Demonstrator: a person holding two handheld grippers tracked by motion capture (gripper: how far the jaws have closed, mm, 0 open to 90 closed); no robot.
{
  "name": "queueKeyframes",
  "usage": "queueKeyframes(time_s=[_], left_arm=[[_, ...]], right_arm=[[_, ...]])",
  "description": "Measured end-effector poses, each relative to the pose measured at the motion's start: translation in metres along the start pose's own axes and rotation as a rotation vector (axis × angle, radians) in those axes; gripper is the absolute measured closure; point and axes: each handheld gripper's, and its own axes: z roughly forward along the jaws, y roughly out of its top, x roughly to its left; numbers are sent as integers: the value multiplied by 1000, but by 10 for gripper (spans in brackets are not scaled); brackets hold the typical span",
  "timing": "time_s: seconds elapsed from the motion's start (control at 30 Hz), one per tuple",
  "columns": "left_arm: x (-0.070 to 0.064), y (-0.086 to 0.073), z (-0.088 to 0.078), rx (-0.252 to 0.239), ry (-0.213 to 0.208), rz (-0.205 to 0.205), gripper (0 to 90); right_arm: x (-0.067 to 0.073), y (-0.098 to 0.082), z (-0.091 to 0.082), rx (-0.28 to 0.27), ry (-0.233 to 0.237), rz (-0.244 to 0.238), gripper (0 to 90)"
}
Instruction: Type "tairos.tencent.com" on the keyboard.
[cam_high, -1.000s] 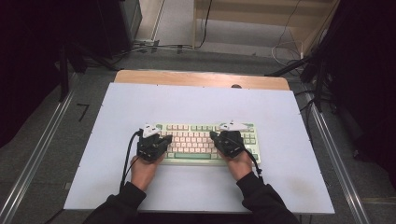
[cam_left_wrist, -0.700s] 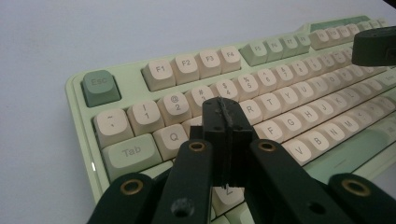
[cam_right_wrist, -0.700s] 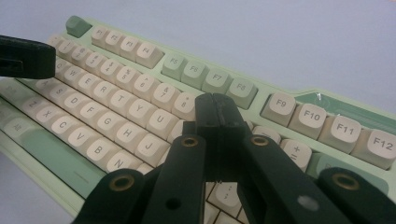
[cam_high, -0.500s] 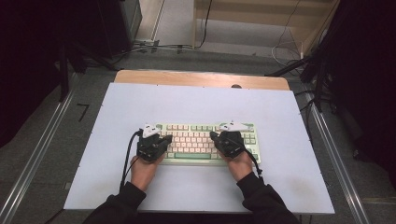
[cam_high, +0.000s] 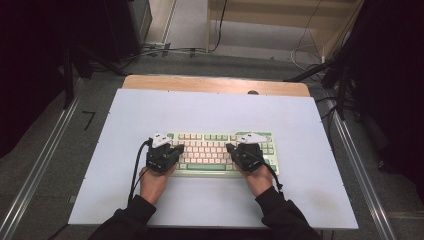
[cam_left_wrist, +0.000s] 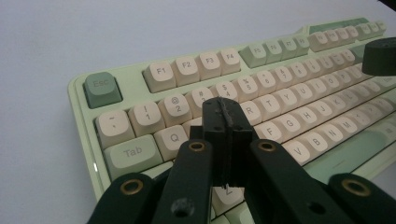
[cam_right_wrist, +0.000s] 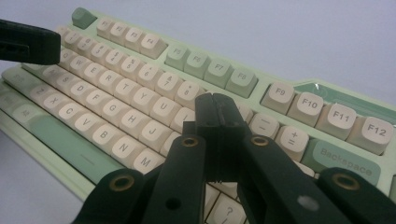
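We hold both grippers low over the keyboard (cam_high: 220, 152), which lies square near the front middle of the desk (cam_high: 310, 125), its long side facing us. Our left gripper (cam_left_wrist: 223, 122) has its jaws pressed together with nothing between them, the tip poised above the upper letter row somewhere near W and E. Our right gripper (cam_right_wrist: 216, 112) is likewise closed and empty, its tip over the keys near the number row, around 9 and 0; we cannot tell whether either tip actually touches a key. The step in hand looks like typing with the closed tips used as single fingers. The next move calls for a short, straight press down on one chosen key, centred on its cap so the tip does not catch a neighbour, then a clean lift.
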Motion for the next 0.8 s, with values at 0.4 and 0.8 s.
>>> queueKeyframes(time_s=[0.4,0.8], left_arm=[[1,0,-1,-1,2,1,900],[1,0,-1,-4,4,1,900]], right_arm=[[3,-10,-6,28,12,-10,871],[3,-20,-8,59,11,-13,871]])
